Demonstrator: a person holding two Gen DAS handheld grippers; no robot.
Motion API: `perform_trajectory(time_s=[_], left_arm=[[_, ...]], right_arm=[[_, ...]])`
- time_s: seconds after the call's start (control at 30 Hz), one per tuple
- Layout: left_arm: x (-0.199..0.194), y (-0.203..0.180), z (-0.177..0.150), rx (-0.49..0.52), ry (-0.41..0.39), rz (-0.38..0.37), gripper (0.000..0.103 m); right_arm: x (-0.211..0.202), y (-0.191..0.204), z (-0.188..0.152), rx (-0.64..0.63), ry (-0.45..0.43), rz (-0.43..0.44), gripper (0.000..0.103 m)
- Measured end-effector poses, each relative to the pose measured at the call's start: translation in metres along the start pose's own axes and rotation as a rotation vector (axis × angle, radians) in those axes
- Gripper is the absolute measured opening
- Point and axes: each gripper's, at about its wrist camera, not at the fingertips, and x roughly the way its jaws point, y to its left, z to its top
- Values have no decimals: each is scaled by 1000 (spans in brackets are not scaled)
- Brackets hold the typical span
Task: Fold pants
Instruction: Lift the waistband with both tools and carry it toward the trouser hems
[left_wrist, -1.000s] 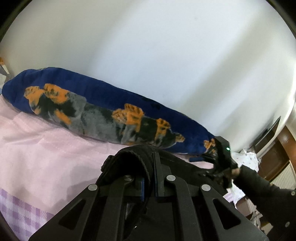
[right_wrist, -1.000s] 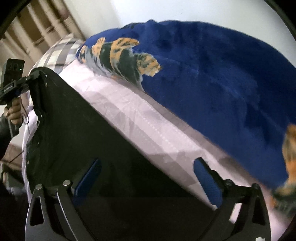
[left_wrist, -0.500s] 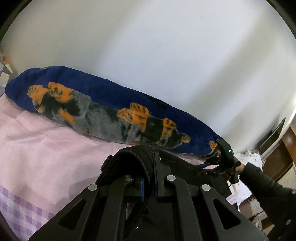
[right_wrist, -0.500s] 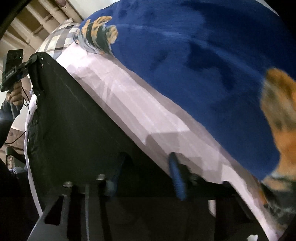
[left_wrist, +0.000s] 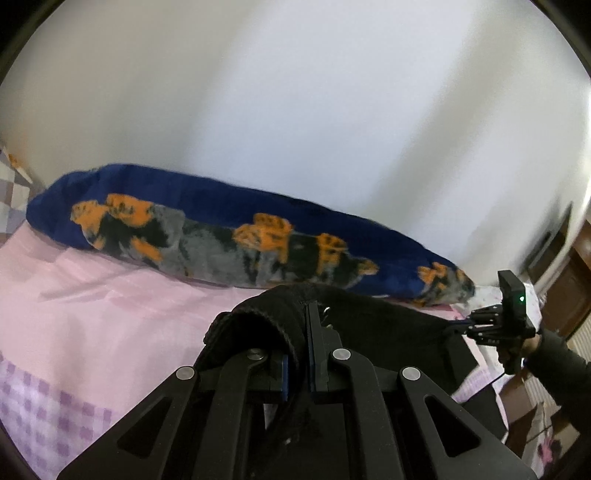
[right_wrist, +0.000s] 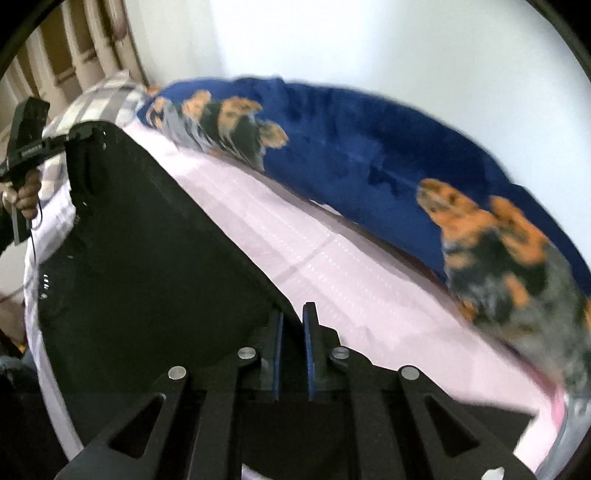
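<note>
The black pants (right_wrist: 140, 236) hang stretched between my two grippers above the pink bed sheet (left_wrist: 110, 314). My left gripper (left_wrist: 297, 354) is shut on the thick waistband end of the pants (left_wrist: 266, 314). My right gripper (right_wrist: 291, 332) is shut on the other edge of the pants. In the left wrist view the right gripper (left_wrist: 495, 325) shows at the far right, pinching the cloth. In the right wrist view the left gripper (right_wrist: 48, 144) shows at the upper left, holding the far corner.
A long blue plush pillow (left_wrist: 221, 236) with orange and grey patches lies along the white wall (left_wrist: 295, 110). It also shows in the right wrist view (right_wrist: 369, 155). A checked cloth (right_wrist: 96, 99) lies at the bed's head. Wooden furniture (left_wrist: 565, 288) stands at the right.
My right gripper has closed from wide open onto the pants' edge. Both grippers have lifted, so the pants hang taut above the sheet. My left gripper stays shut.
</note>
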Motion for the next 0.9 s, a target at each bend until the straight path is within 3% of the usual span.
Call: perform_trajectory(time_s=[0.17, 0.3, 0.6, 0.77, 0.9], left_arm=[[-44, -19, -23, 55, 5, -28, 7], [-76, -25, -52, 67, 33, -49, 7], [-100, -36, -134, 139, 205, -10, 9], [-91, -33, -175, 194, 313, 58, 12], [-88, -32, -191, 214, 347, 112, 19]], right_arm=[[-53, 37, -40, 64, -71, -44, 7], [-76, 58, -85, 125, -87, -22, 6], [-57, 96, -177, 269, 11, 44, 6], [-36, 109, -194, 276, 58, 18, 7], [-25, 122, -196, 265, 86, -37, 11]])
